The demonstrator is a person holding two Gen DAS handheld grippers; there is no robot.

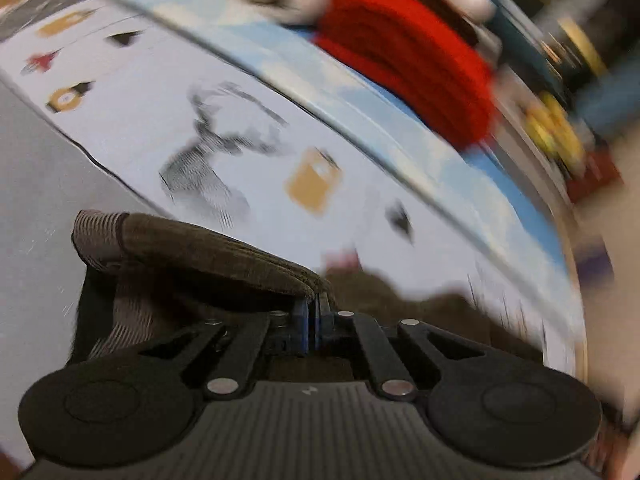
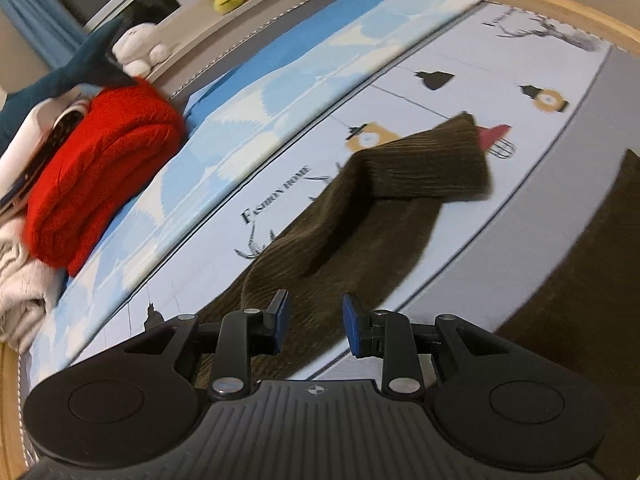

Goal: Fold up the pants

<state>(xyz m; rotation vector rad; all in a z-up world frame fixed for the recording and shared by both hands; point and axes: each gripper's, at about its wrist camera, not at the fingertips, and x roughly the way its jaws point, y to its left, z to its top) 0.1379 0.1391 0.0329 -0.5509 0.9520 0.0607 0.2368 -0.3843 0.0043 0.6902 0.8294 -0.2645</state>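
Because its jaws are clamped on a hem, the left gripper holds one end of the pants up off the bed for folding, while the right gripper hovers part-open, empty, over the rest.

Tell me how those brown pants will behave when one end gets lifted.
Likely floppy: the pants already drape and buckle into soft folds on the bed. The ribbed, thick-looking fabric probably grips rather than slips; the left hand-held gripper is shut on a layered edge. The trailing part will probably drag across the sheet.
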